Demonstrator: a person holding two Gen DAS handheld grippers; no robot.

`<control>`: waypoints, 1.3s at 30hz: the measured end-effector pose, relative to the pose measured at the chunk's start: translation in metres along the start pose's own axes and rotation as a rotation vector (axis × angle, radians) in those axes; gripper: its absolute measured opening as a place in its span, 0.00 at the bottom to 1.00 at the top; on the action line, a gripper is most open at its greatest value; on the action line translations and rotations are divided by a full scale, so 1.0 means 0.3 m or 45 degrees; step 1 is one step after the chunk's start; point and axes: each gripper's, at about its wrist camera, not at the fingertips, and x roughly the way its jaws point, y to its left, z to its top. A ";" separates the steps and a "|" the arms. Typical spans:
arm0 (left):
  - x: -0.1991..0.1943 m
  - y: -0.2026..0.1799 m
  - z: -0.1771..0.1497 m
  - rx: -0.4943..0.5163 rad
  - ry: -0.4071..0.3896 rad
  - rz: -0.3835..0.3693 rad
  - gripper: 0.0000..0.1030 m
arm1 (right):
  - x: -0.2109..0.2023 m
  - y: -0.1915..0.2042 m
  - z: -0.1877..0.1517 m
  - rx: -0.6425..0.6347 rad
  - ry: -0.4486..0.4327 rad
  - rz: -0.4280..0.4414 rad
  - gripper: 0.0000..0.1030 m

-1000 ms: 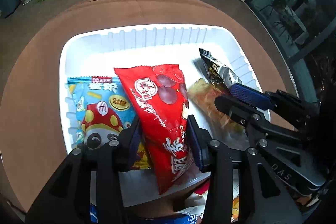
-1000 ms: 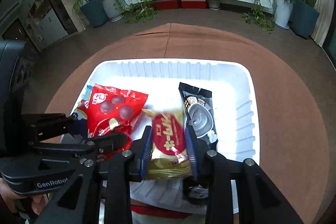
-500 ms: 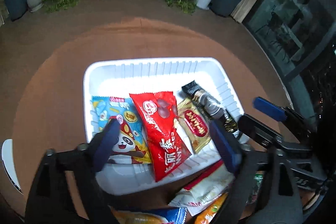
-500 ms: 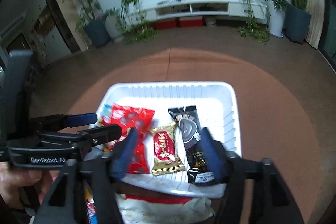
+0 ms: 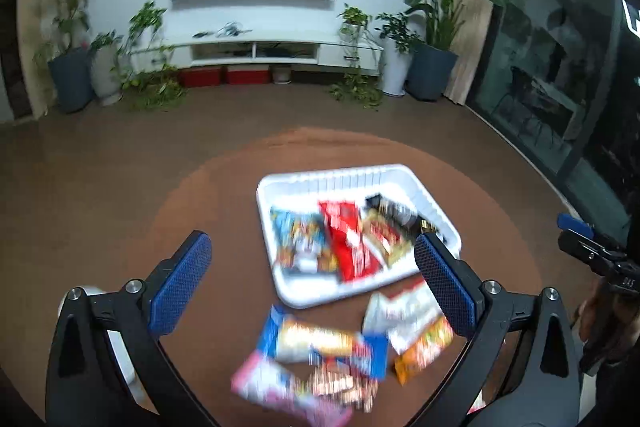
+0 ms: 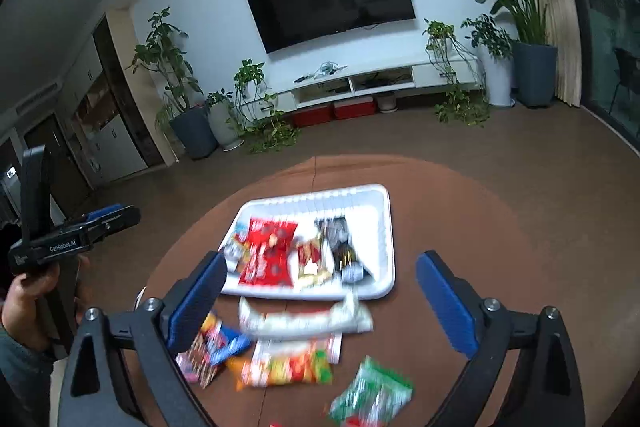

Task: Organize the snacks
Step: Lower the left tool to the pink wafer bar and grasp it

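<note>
A white tray (image 5: 424,189) (image 6: 382,227) on the round brown table holds a blue packet (image 5: 300,241), a red packet (image 5: 346,237) (image 6: 268,253), a gold-red packet (image 5: 384,233) (image 6: 310,259) and a black bar (image 6: 344,247). Loose snacks lie in front of it: a white packet (image 6: 304,319), an orange packet (image 6: 288,367), a green packet (image 6: 372,395), a blue-white packet (image 5: 320,339), a pink packet (image 5: 272,387). My left gripper (image 5: 314,283) and right gripper (image 6: 322,297) are both wide open and empty, raised above the table. Both views are motion-blurred.
A white object (image 5: 120,343) sits at the table's left edge behind the left finger. The other gripper shows at each view's side (image 5: 588,247) (image 6: 76,231). Beyond the table (image 6: 460,211) are floor, potted plants, a TV and a low cabinet.
Both grippers have let go of their packets, opened wide and pulled up and back from the tray. The red and gold-red packets now lie in the tray.
</note>
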 end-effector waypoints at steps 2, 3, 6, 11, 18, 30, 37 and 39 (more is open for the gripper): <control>-0.041 0.034 -0.089 -0.066 0.057 0.053 1.00 | -0.040 0.016 -0.083 0.005 0.031 -0.006 0.95; -0.055 0.059 -0.148 -0.143 0.106 0.083 1.00 | -0.055 0.027 -0.127 0.010 0.047 -0.005 0.95; -0.080 0.106 -0.295 -0.308 0.142 0.093 1.00 | -0.063 0.051 -0.231 0.038 0.133 -0.018 0.95; -0.074 0.117 -0.466 -0.395 0.230 0.142 1.00 | -0.044 0.080 -0.399 0.054 0.272 -0.049 0.93; 0.005 0.095 -0.513 -0.408 0.316 0.154 1.00 | -0.033 0.134 -0.473 0.029 0.321 -0.037 0.91; 0.241 0.114 -0.482 -0.475 0.425 0.197 0.87 | -0.037 0.165 -0.485 -0.007 0.317 -0.017 0.91; 0.296 0.121 -0.459 -0.456 0.426 0.224 0.82 | -0.047 0.144 -0.456 -0.013 0.289 -0.034 0.91; 0.306 0.121 -0.451 -0.437 0.425 0.228 0.78 | -0.045 0.140 -0.442 -0.034 0.280 -0.034 0.90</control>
